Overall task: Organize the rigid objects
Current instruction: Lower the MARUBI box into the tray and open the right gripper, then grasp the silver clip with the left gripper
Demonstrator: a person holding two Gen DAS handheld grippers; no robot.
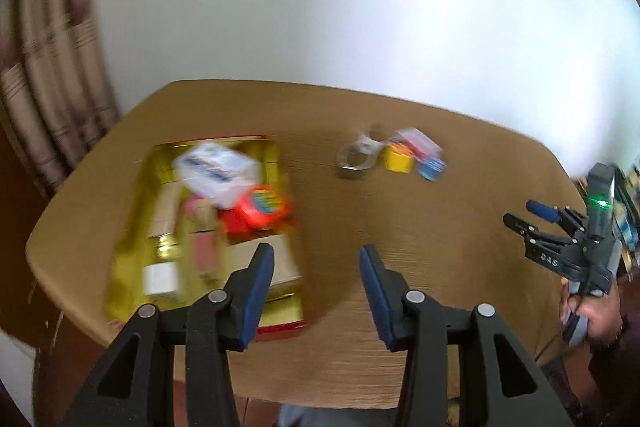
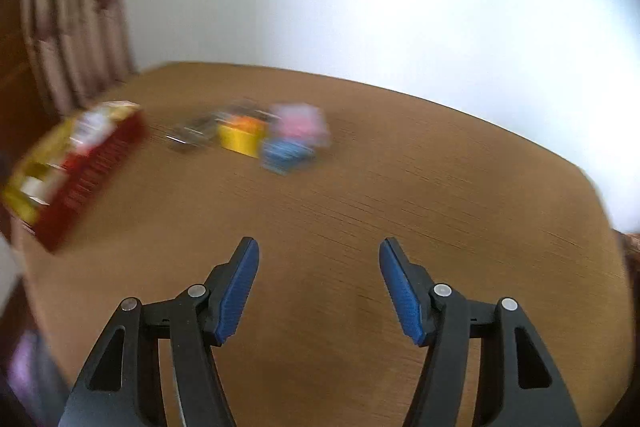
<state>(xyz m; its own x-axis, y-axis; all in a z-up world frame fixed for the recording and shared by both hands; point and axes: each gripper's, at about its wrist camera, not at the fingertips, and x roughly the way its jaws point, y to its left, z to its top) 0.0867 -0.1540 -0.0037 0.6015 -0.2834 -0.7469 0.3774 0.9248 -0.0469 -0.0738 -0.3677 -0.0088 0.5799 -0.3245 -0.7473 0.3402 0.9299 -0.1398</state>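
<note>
A red box with a gold lining [image 1: 132,195] sits on the left of the wooden table [image 1: 440,227] and holds several items: a clear white-and-blue case [image 1: 218,167], a red round toy [image 1: 260,211], a small bottle [image 1: 162,259]. Further back lie a metal clip-like piece [image 1: 356,157], a yellow block [image 1: 398,157] and small blue and pink packs [image 1: 430,155]. My left gripper [image 1: 317,257] stands open above the box's right edge, nothing between its fingers. My right gripper [image 2: 319,251] is open over bare table; it also shows at the right [image 1: 520,223], held in a hand.
A striped curtain [image 1: 48,99] hangs behind the table's left corner and a pale wall [image 1: 360,7] runs behind it. In the right wrist view the red box [image 2: 92,167] is at the far left and the yellow block [image 2: 240,137] group lies mid-table. Both views are motion-blurred.
</note>
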